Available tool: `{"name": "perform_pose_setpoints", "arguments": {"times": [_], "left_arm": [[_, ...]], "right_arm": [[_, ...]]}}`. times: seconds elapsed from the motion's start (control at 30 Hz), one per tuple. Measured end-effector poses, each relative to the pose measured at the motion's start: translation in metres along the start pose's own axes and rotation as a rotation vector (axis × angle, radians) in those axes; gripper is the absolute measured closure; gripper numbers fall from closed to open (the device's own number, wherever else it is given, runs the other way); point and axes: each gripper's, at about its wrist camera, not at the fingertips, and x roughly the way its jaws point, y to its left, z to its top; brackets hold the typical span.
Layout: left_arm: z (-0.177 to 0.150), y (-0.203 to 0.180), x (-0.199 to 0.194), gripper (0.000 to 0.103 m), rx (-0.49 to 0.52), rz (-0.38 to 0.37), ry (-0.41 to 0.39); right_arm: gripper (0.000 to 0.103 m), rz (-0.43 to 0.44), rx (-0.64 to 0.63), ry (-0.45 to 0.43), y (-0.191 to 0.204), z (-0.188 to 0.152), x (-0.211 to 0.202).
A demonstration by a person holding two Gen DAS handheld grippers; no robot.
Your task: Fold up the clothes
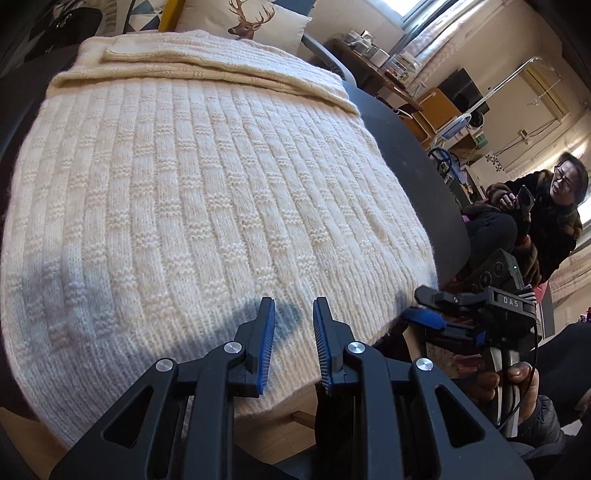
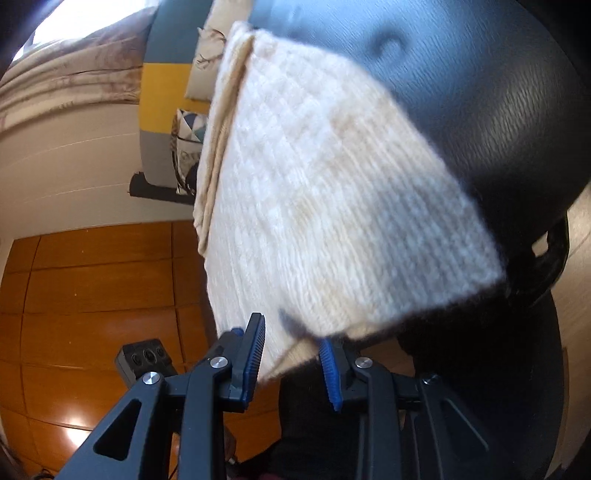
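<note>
Above the near hem of the cream knitted sweater (image 1: 207, 206), left gripper (image 1: 294, 306) parted a little, nothing between the blue pads, hovering clear of the knit. At the sweater's right corner, right gripper (image 2: 291, 332) with jaws apart around the hanging edge, pads not pressing. Spread flat over a dark round table (image 1: 406, 147), top part folded back. Beyond, a deer cushion (image 1: 251, 18).

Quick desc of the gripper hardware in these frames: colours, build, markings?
Both grippers alike: the left gripper and right gripper have matte black linkage arms with triangular cutouts, silver round pivot pins, and jaws lined with ribbed blue pads. Seen from the left wrist, the right unit carries a black body marked "DAS", a green indicator light and a thin black cable.
</note>
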Motion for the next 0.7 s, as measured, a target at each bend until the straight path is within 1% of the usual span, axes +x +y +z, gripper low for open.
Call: {"name": "perform_pose_setpoints", "arguments": {"times": [0.03, 0.07, 0.1, 0.13, 0.17, 0.23, 0.3, 0.33, 0.4, 0.43, 0.47, 0.53, 0.57, 0.6, 0.63, 0.67, 0.7], "left_arm": [[0.0, 0.001, -0.001, 0.08, -0.002, -0.002, -0.002], [-0.001, 0.001, -0.002, 0.08, -0.003, -0.005, -0.004], [-0.001, 0.002, -0.004, 0.08, -0.004, -0.006, -0.006], [-0.002, 0.003, -0.005, 0.08, -0.002, -0.003, -0.008], [-0.003, 0.003, -0.007, 0.08, -0.002, 0.0, -0.013], [-0.005, 0.004, -0.014, 0.08, 0.001, 0.004, -0.029], [-0.009, 0.008, -0.018, 0.08, 0.002, 0.007, -0.039], [-0.011, 0.01, -0.018, 0.08, -0.002, 0.01, -0.04], [-0.016, 0.015, -0.018, 0.08, -0.017, 0.014, -0.037], [-0.018, 0.018, -0.019, 0.08, -0.029, 0.014, -0.038], [-0.019, 0.021, -0.02, 0.08, -0.044, 0.011, -0.042], [-0.021, 0.026, -0.026, 0.08, -0.065, 0.018, -0.054], [-0.021, 0.028, -0.028, 0.08, -0.069, 0.027, -0.06], [-0.02, 0.03, -0.029, 0.08, -0.071, 0.034, -0.064], [-0.019, 0.032, -0.03, 0.08, -0.075, 0.044, -0.067], [-0.018, 0.034, -0.031, 0.08, -0.082, 0.051, -0.069], [-0.016, 0.036, -0.031, 0.08, -0.09, 0.053, -0.069]], "right_arm": [[0.075, -0.02, -0.038, -0.007, 0.007, 0.0, 0.002], [0.087, -0.041, -0.075, -0.014, 0.014, 0.0, 0.005], [0.093, -0.077, -0.128, -0.006, 0.024, 0.0, 0.008], [0.096, -0.113, -0.182, 0.002, 0.034, -0.001, 0.012], [0.099, -0.119, -0.234, 0.006, 0.046, -0.003, 0.012], [0.099, -0.147, -0.372, 0.002, 0.079, -0.012, 0.001], [0.099, -0.188, -0.496, 0.002, 0.103, -0.022, -0.007], [0.099, -0.229, -0.526, 0.022, 0.106, -0.024, -0.002], [0.101, -0.31, -0.54, 0.064, 0.092, -0.026, 0.009], [0.101, -0.346, -0.527, 0.07, 0.078, -0.025, 0.009], [0.101, -0.362, -0.494, 0.076, 0.059, -0.022, 0.001], [0.097, -0.388, -0.526, 0.082, 0.058, -0.027, -0.001], [0.094, -0.433, -0.598, 0.048, 0.068, -0.033, -0.005], [0.076, -0.478, -0.67, 0.014, 0.079, -0.039, -0.009], [0.072, -0.523, -0.742, -0.021, 0.09, -0.045, -0.013], [0.072, -0.535, -0.814, -0.058, 0.101, -0.05, -0.02], [0.067, -0.546, -0.887, -0.095, 0.112, -0.055, -0.027]]}}
